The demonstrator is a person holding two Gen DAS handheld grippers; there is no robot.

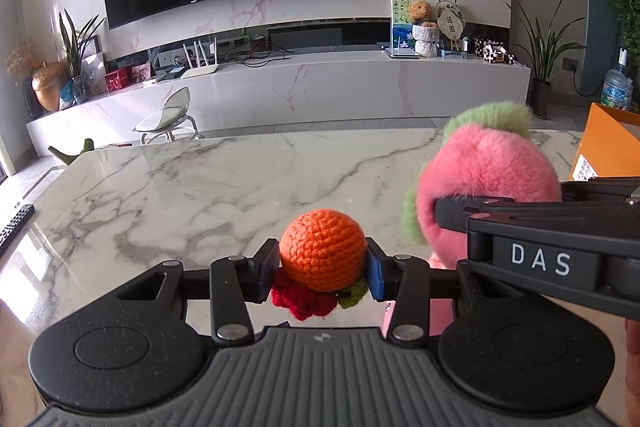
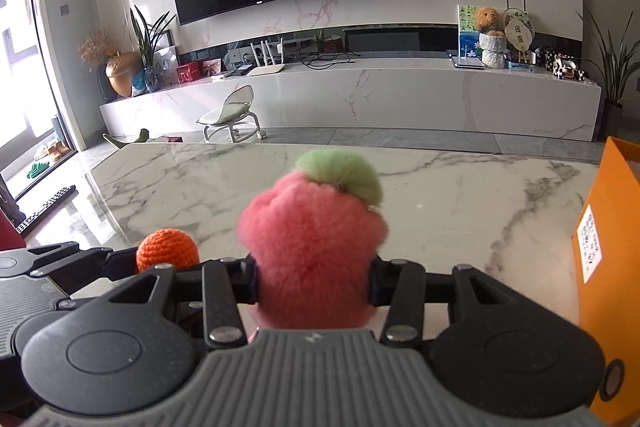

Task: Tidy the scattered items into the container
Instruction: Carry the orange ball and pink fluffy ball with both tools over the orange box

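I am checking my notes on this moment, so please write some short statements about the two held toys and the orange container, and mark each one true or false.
1. The left hand-held gripper is shut on the orange crochet ball. True.
2. The right hand-held gripper is open and holds nothing. False: it is shut on the pink plush toy.
3. The orange container stands to the right of both toys. True.
4. The pink plush toy has a blue tuft on top. False: the tuft is green.
5. The orange crochet ball already lies inside the container. False: the gripper holds it over the marble table.
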